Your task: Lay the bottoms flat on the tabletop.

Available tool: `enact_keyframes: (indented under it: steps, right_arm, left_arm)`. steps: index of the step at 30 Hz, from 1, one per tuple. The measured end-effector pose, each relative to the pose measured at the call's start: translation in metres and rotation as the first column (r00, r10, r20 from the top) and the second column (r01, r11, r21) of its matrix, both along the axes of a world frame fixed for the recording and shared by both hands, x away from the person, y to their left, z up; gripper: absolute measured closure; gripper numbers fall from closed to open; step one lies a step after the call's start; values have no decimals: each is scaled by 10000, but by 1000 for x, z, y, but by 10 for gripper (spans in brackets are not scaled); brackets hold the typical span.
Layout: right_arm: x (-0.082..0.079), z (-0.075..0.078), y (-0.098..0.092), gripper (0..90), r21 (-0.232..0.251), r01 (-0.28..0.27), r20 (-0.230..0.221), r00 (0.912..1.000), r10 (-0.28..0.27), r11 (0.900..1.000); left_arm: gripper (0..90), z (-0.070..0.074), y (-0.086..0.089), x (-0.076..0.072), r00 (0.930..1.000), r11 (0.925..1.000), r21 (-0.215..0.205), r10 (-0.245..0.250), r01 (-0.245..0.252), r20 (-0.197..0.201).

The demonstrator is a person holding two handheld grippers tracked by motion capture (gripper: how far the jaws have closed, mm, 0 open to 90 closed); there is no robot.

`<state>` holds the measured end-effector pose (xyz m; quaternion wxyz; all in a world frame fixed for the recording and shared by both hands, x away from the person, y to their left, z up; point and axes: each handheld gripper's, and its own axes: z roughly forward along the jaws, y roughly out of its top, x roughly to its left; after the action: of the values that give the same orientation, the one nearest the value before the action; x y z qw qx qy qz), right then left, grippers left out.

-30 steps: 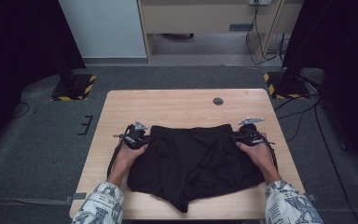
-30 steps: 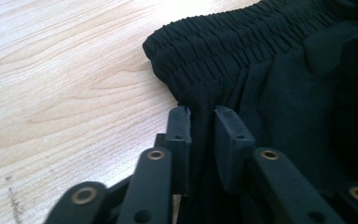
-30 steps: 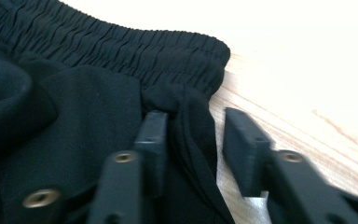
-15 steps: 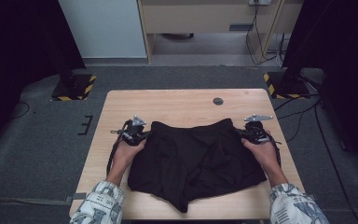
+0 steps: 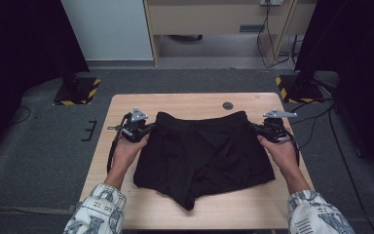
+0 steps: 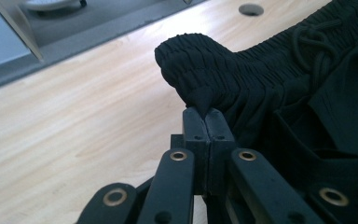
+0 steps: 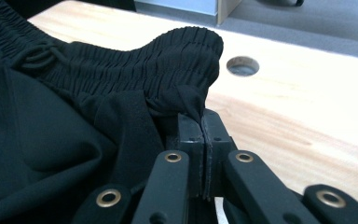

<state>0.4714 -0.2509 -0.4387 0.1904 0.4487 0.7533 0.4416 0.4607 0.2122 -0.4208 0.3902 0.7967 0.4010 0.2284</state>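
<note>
Both my grippers are clamped on the black shorts (image 5: pixel 202 156), one at each end of the elastic waistband. Left gripper (image 6: pixel 207 114): jaws pressed together, a pinch of gathered waistband fabric caught at the tips, the corner bunched into a rounded hump just above them. Jaws have just closed onto that fabric. Right gripper (image 7: pixel 201 119): same picture, jaws closed flat on a fold at the opposite waistband corner, ribbed elastic humped above the tips; these have also just closed on the cloth. Knotted drawcord (image 6: pixel 313 44) sits on the waistband a bit further along, visible from both gripper views. From the high view, my left hand (image 5: pixel 129 146) and right hand (image 5: pixel 282 148) hold the grippers at the two sides of the garment, waistband stretched between them on the far side, legs and crotch hanging toward me over the near half of the wooden table (image 5: pixel 185 102). Waistband corners look lifted off the wood at the pinch points; the rest of the fabric lies rumpled on the top. Patterned sleeves (image 5: pixel 95 212) at the near edge. Beyond the waistband, a round cable hole (image 5: pixel 228 105) in the tabletop, apart from the cloth. Past the table: grey carpet, two stand bases with yellow-black hazard tape (image 5: pixel 78 90), a light wooden cabinet behind.
</note>
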Motion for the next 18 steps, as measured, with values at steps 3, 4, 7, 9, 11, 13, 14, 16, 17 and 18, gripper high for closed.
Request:
enact_keyframes:
  steps: [3,4,7,9,11,13,14,16,17,18]
  right_arm:
    - [0,7,-1,889,-53,34,133,9999,-33,10000]
    - [1,12,-2,890,9,95,250,9996,-95,10000]
    - [1,18,-4,890,-60,128,315,9994,-126,9999]
    - [1,22,-5,890,-11,173,419,9990,-172,9999]
    - [1,24,-5,890,10,190,453,9988,-191,9998]
    - [2,27,-6,890,12,236,478,9986,-237,9997]
    - [3,30,-6,891,29,350,450,9984,-351,9994]
    - [3,35,-7,891,43,398,538,9977,-400,9992]
    - [3,37,-7,891,36,396,592,9975,-397,9992]
    - [3,39,-7,891,55,402,647,9971,-405,9992]
  left_arm:
    - [887,6,1,1,9999,10000,-72,61,-60,107]
    - [887,12,0,2,9997,9999,-111,99,-97,214]
    - [887,16,0,2,9995,9997,-194,129,-124,278]
    - [888,22,-1,3,9990,9996,-239,133,-123,428]
    - [887,24,-1,3,9988,9997,-234,128,-117,466]
    - [887,28,-2,4,9985,9994,-305,153,-138,518]
    - [887,31,-3,4,9982,9991,-394,168,-146,569]
    - [887,33,-4,4,9981,9991,-403,167,-144,586]
    - [887,37,-4,4,9977,9993,-343,150,-128,657]
    - [887,37,-4,4,9977,9993,-343,150,-128,657]
